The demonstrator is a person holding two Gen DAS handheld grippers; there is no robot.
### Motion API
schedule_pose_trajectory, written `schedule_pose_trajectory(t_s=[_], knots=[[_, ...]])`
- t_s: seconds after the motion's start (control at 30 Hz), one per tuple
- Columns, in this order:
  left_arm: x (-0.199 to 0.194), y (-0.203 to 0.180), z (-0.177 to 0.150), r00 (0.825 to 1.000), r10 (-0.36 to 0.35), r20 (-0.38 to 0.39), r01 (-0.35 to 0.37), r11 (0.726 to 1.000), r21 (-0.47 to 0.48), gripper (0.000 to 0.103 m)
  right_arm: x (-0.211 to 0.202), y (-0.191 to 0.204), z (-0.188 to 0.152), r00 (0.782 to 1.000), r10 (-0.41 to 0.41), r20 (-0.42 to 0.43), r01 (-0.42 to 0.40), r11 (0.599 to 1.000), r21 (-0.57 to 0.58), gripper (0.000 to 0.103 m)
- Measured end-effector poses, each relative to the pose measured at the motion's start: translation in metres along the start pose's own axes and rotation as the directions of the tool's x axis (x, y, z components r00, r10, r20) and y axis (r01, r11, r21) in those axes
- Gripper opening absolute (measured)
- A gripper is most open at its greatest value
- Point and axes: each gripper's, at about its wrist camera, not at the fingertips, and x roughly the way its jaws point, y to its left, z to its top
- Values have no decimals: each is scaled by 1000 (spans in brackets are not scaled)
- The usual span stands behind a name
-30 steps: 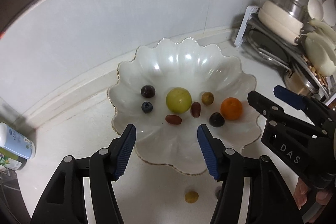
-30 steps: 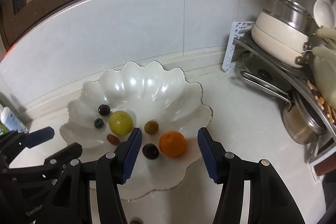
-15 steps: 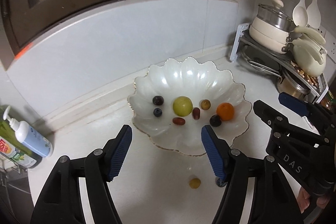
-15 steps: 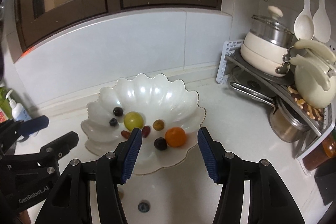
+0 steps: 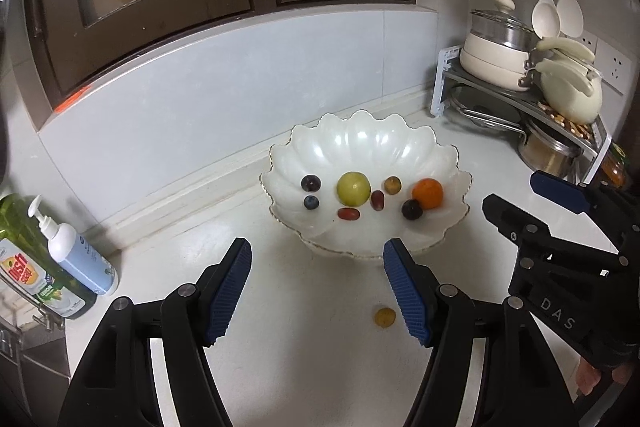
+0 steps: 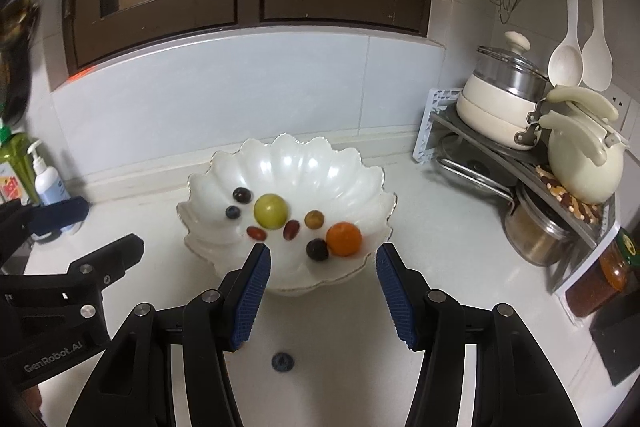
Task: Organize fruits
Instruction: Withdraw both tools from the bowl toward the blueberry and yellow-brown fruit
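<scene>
Both empty: left gripper point(image 5: 318, 285) and right gripper point(image 6: 322, 293) gape over the counter, bowl point(image 5: 404, 135) beyond. Next (I reckon): stray yellow grape point(image 5: 385, 317), blueberry point(image 6: 282, 361) nearest.

Light was soft and even; glare spotted the white bowl point(image 5: 360, 143) beyond the fingers point(image 5: 230, 285). Focus stayed sharp, with fisheye bending and dark corners.

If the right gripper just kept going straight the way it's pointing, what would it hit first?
Probably the near rim of the white scalloped bowl, which sits centred between the open right gripper fingers. The loose blueberry lies below that line, though depth is hard to judge.
</scene>
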Motion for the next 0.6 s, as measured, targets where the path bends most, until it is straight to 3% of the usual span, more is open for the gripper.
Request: schedule_pose_trajectory(t_s=[0.33, 0.6], knots=[[-12, 0, -25, 999, -32, 18, 32, 999, -8, 68, -11, 5, -24, 1000, 9, -6, -9, 1000, 1, 56], [-3, -6, -48, 998, -60, -13, 60, 998, 24, 68, -7, 13, -48, 999, 21, -40, -22, 1000, -16, 56]])
